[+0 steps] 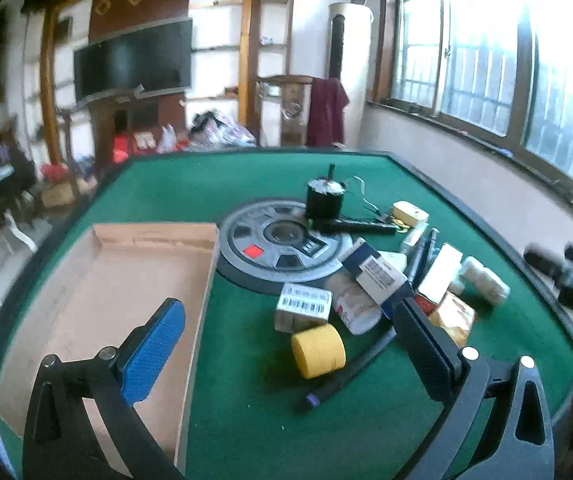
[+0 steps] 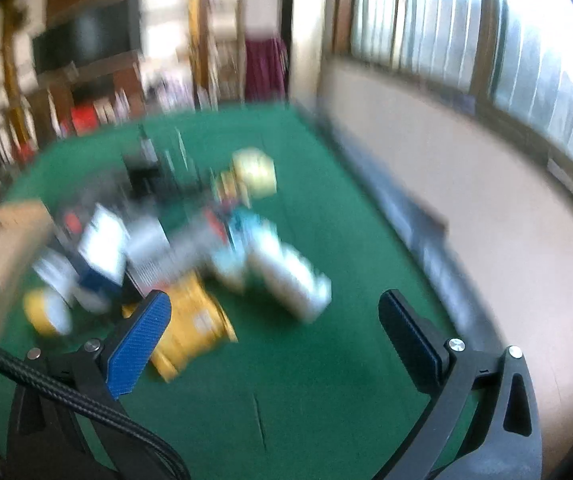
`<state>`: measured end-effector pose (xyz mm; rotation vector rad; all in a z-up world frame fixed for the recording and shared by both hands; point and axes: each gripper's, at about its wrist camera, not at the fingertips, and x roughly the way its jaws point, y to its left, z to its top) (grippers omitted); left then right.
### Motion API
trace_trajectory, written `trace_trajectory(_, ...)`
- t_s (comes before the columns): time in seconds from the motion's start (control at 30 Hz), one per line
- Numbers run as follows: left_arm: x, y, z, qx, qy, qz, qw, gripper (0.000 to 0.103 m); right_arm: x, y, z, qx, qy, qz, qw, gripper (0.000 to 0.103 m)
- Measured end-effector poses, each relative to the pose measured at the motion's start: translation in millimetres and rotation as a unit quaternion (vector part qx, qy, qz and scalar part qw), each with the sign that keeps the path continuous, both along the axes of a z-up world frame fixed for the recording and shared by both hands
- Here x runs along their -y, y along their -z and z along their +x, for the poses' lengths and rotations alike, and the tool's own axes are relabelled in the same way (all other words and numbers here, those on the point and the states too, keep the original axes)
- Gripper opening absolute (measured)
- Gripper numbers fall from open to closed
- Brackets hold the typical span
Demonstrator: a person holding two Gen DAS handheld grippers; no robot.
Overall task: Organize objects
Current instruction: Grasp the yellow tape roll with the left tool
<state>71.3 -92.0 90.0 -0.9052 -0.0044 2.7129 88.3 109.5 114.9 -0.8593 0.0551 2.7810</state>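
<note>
Two grippers hover over the green table (image 1: 246, 184), both spread wide with nothing between the fingers. Left gripper (image 1: 290, 344) hangs above a yellow tape roll (image 1: 318, 350), with the empty cardboard tray (image 1: 134, 240) to its left. Right gripper (image 2: 276, 320) sits near the blurred pile, a yellow packet (image 2: 194, 320) beside its left finger.
</note>
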Motion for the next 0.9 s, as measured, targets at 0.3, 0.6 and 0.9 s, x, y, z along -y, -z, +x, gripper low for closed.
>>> trace_trajectory(0.3, -3.1, 37.1, -37.6, 0.1, 0.016, 0.01, 0.9948, 0.086, 29.9, 35.5, -25.4, 0.077, -0.099, -0.063, 0.99, 0.103)
trace_trajectory(0.6, -29.8, 64.4, -57.4, 0.139, 0.033, -0.037, 0.9891, 0.064, 25.4, 48.4, -28.3, 0.091, -0.109, -0.078, 0.987, 0.103)
trace_trajectory(0.9, -33.3, 80.1, -56.2, 0.154, 0.031, -0.02, 0.9874, 0.027, 27.9, 51.3, -34.5, 0.099, -0.114, -0.087, 0.985, 0.103)
